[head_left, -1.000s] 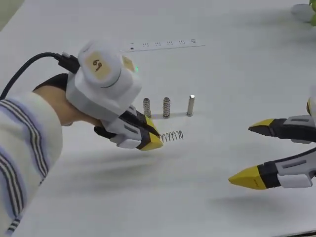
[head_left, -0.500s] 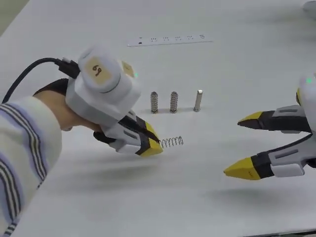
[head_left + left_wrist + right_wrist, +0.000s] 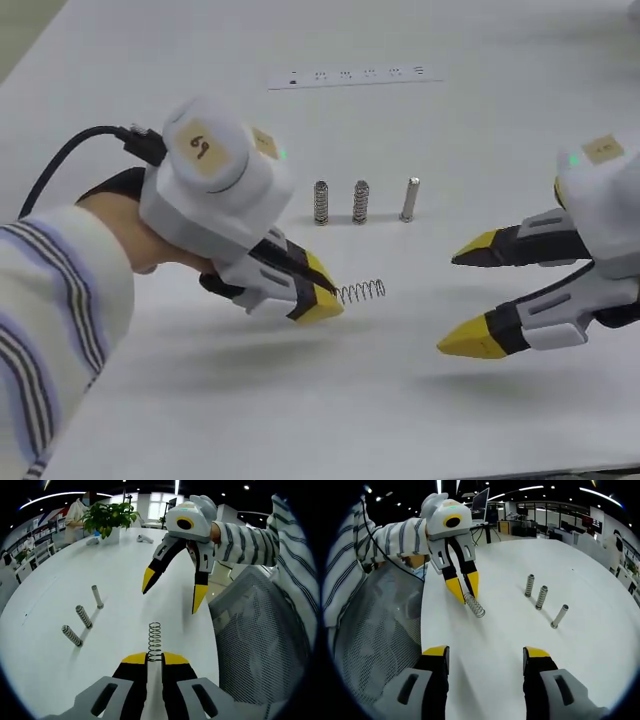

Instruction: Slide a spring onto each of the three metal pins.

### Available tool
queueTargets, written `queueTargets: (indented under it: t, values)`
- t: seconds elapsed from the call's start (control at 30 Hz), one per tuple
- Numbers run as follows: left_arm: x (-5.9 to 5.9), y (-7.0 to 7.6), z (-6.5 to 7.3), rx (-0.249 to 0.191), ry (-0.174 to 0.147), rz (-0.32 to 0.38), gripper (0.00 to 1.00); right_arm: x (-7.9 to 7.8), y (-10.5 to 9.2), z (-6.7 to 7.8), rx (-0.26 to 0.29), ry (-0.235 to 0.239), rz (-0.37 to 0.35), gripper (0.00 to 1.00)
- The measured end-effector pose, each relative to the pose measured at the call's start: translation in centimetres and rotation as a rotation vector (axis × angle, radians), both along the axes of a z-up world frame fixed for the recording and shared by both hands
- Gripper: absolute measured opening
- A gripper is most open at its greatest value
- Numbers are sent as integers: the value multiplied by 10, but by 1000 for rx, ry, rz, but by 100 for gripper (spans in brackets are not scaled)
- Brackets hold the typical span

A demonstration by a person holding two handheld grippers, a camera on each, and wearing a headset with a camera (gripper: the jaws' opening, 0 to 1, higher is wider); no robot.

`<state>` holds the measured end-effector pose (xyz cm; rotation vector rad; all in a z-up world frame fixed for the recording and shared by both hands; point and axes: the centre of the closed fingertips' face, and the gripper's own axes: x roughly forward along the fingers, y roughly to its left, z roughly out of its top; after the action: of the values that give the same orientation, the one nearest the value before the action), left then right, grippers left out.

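**Third spring pinched by its tail**

The left gripper [image 3: 322, 300] was clenched on the near end of the spring [image 3: 362, 291]. Only the last coils sat between the yellow tips, and the rest stuck out level in front of them, low over the worktop [image 3: 300, 400] (whether it touched the surface could not be told). The right gripper [image 3: 450, 303] hovered nearby toward the right edge, jaws spread wide and holding nothing.

Beyond the spring, toward the far edge, the bare pin [image 3: 410, 199] stood upright at the right end of a short row. Just beside it were the two loaded pins [image 3: 341, 201], each already wearing a spring. A power strip [image 3: 355, 76] lay near the far edge.

The main risk seemed to be the grip. With so little spring inside the jaws, the long free end would probably sag or wobble as it was tipped upright, and it could miss the pin top. Pressing down off-centre might buckle the coils or flick the spring loose across the worktop. A sideways nudge might also topple the slim bare pin or disturb its loaded neighbour.
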<state>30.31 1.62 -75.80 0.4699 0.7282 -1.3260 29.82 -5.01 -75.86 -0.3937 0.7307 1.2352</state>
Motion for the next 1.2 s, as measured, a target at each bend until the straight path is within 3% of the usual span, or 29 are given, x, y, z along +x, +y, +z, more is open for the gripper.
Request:
queueTargets:
  t: [0.47,1.0,1.1,1.2]
  values:
    - [-8,-8,-1,-4,-7,-22,2,-5,21,3,16,-11,88,48]
    - [-19,-13,-2,-22,-10,-26,2,-12,34,3,46,27,130,29]
    - [-22,-16,1,-78,17,-7,2,-16,41,5,71,34,152,26]
    - [-23,-15,1,-76,13,-8,2,-19,44,5,62,32,171,21]
